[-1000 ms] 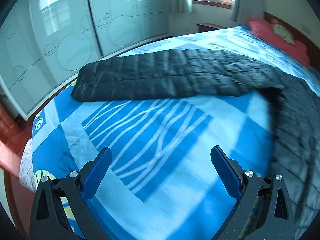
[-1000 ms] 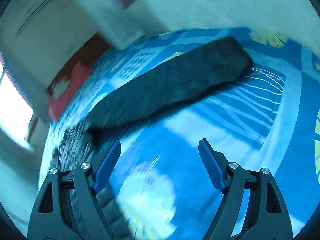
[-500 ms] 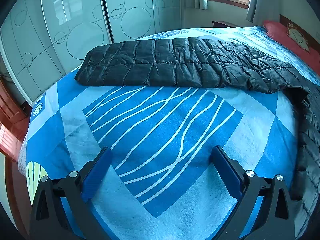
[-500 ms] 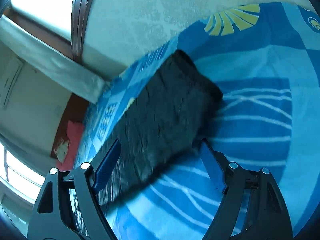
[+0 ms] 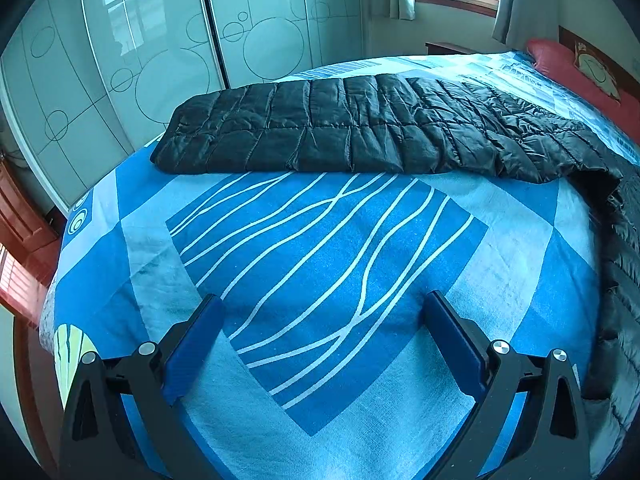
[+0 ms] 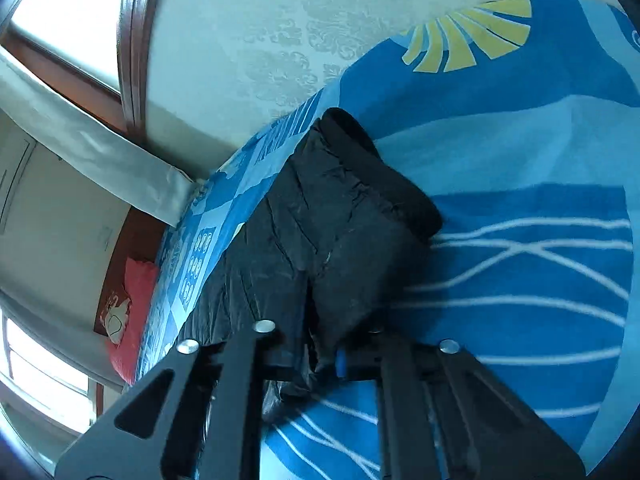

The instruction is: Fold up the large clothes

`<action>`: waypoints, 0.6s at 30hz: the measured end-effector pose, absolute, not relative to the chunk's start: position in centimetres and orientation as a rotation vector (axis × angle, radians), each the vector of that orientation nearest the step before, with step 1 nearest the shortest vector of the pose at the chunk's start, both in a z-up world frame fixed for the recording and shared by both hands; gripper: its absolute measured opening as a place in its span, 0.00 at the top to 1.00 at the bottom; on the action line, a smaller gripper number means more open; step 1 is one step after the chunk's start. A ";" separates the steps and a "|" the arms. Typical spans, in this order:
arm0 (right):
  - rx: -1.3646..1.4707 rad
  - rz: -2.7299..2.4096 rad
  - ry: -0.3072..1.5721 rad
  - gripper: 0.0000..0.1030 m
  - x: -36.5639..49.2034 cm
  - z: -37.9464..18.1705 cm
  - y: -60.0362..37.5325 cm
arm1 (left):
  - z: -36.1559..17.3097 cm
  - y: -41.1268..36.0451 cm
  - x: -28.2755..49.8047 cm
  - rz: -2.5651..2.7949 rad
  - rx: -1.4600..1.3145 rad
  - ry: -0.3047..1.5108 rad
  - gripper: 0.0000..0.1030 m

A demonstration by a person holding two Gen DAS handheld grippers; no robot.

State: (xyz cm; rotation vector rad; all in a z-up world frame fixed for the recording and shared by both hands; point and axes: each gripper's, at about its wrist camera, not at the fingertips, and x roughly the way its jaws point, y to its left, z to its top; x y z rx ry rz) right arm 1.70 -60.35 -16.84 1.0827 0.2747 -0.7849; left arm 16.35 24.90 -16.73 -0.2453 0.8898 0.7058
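Down jacket [image 5: 360, 128]: black and quilted, laid in a long band across the bed [image 5: 328, 264], ahead of the left gripper and well apart from it.
Jacket edge: a fold is pinched right at the right gripper [image 6: 320, 360], the rest stretching away ahead of it.
Right gripper: closed on the jacket fabric.
Left gripper [image 5: 324, 336]: spread wide, nothing between its fingers, held above the blue patterned bedspread.
Red pillow [image 5: 580, 68]: seen far ahead, right of the left gripper.
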 end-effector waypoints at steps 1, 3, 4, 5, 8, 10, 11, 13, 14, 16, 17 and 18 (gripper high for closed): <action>1.031 -0.787 0.284 0.93 2.2 -15.8 -59.8 | -16.8 24.9 16.3 0.707 -0.243 0.890 0.04; 0.960 -0.769 0.274 0.94 3.1 -13.8 -58.6 | -16.8 24.8 16.4 0.709 -0.239 0.888 0.04; 0.922 -0.754 0.269 0.94 3.8 -12.7 -58.0 | -16.9 24.8 16.4 0.710 -0.237 0.887 0.04; 0.883 -0.733 0.266 0.94 4.6 -11.6 -57.1 | -16.9 24.8 16.4 0.709 -0.239 0.887 0.04; 0.766 -0.650 0.267 0.94 7.9 -8.1 -53.4 | -16.9 24.8 16.4 0.708 -0.241 0.883 0.04; 0.691 -0.574 0.289 0.94 10.9 -6.2 -50.0 | -16.9 24.8 16.4 0.709 -0.241 0.882 0.04; 0.651 -0.525 0.305 0.94 12.8 -5.4 -47.7 | -16.9 24.8 16.4 0.709 -0.241 0.882 0.04; 0.594 -0.453 0.338 0.94 16.0 -4.5 -44.3 | -16.9 24.8 16.4 0.708 -0.243 0.879 0.04; 0.564 -0.408 0.359 0.94 18.0 -4.2 -41.9 | -17.0 24.9 16.4 0.707 -0.245 0.877 0.04; 0.530 -0.328 0.395 0.94 21.3 -4.0 -37.7 | -17.0 25.0 16.4 0.705 -0.249 0.874 0.04; 0.520 -0.302 0.406 0.94 22.3 -3.9 -36.2 | -17.0 25.0 16.3 0.703 -0.251 0.872 0.04; 0.499 -0.258 0.426 0.94 24.0 -3.9 -33.5 | -17.0 25.1 16.3 0.703 -0.253 0.870 0.04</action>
